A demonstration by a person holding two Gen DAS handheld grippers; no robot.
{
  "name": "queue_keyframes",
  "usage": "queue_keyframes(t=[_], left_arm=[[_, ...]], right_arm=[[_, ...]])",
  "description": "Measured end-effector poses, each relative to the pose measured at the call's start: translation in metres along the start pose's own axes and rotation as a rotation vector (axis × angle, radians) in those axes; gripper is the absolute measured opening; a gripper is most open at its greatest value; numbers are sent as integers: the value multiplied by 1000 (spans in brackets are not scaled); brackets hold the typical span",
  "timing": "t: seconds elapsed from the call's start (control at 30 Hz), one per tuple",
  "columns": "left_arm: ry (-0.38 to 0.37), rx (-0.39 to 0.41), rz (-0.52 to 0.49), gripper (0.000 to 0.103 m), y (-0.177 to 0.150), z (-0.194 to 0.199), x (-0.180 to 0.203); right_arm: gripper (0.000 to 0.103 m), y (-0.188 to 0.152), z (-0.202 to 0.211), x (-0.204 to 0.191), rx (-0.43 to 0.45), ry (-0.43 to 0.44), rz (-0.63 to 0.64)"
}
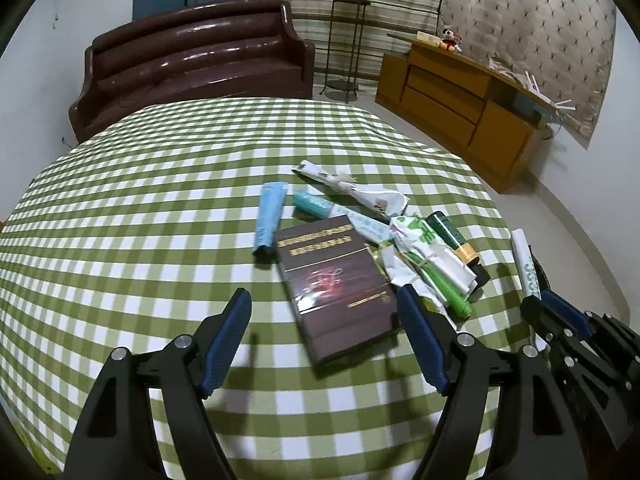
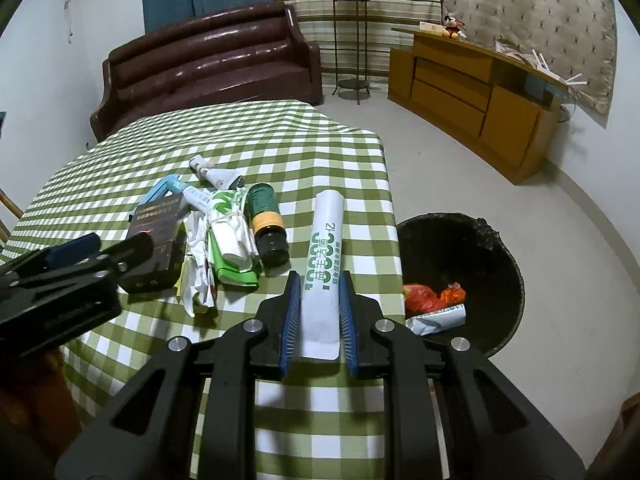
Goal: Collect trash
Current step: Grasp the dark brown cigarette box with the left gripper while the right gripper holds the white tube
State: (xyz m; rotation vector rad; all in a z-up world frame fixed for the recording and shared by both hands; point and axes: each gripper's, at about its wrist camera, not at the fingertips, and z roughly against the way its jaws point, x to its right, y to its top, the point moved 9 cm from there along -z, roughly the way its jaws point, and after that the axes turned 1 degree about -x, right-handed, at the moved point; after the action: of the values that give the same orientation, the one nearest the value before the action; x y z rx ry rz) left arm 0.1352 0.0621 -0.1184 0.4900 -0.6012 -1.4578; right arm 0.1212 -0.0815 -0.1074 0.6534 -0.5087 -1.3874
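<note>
White sachet (image 2: 323,264) sits clamped in right claw (image 2: 319,312); left claw (image 1: 324,336) spread above book (image 1: 338,284).

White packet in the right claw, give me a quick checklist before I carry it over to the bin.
1. Right claw closed on the white packet: ok, a finger at each side.
2. Packet clear of the brown bottle: ok, apart.
3. Packet lifted off the table: cannot tell.
4. Bin open with room: ok, only a few scraps at the bottom.
5. Left claw out of the way: ok, open over the book, on the far side from the bin.
</note>
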Motion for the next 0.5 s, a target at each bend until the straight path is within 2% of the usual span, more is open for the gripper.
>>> queue_keyframes(t=[0.27,0.5], left_arm=[[30,-18,-24,75,1,-12,4],[57,-24,-18,75,-4,-6,-16]], right_arm=[[20,-2,1,7,1,12,-15],[20,-2,0,8,3,17,-19]])
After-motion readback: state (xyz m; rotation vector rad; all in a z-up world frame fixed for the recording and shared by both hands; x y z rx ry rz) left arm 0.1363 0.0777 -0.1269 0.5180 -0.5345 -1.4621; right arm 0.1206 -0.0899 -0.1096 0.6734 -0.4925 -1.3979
